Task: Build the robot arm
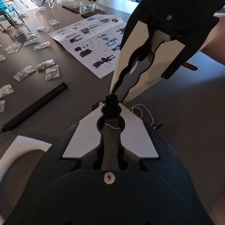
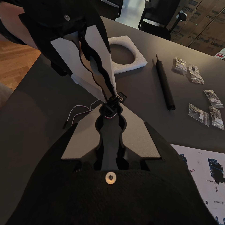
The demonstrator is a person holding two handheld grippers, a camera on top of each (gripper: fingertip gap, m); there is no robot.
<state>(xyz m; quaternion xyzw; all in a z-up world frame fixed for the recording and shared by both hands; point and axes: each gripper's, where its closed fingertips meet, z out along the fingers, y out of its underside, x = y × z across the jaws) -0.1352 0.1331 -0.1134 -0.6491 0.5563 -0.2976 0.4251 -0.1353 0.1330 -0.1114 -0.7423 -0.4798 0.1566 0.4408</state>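
A small black servo [image 1: 111, 110] with a white label and a white and red wire [image 1: 141, 109] is held just above the dark grey table [image 1: 182, 121]. My left gripper [image 1: 111, 107] is shut on its body. My right gripper [image 1: 116, 96] comes in from the upper right, and its tips are pinched on the top of the same servo. In the right wrist view my right gripper [image 2: 111, 107] is closed around the servo [image 2: 110, 110]. There the left gripper [image 2: 109, 97] meets it from the upper left, and the wire [image 2: 75, 109] trails to the left.
A black screwdriver [image 1: 35, 107] [image 2: 164, 82], several clear bags of screws [image 1: 48, 69] [image 2: 199, 114], an open instruction sheet [image 1: 87, 42] [image 2: 207, 176] and a white foam piece with a round hole [image 2: 127, 54] lie on the table. A teal assembly [image 1: 7, 12] stands far left. Cardboard boxes [image 2: 200, 24] stand beyond the table.
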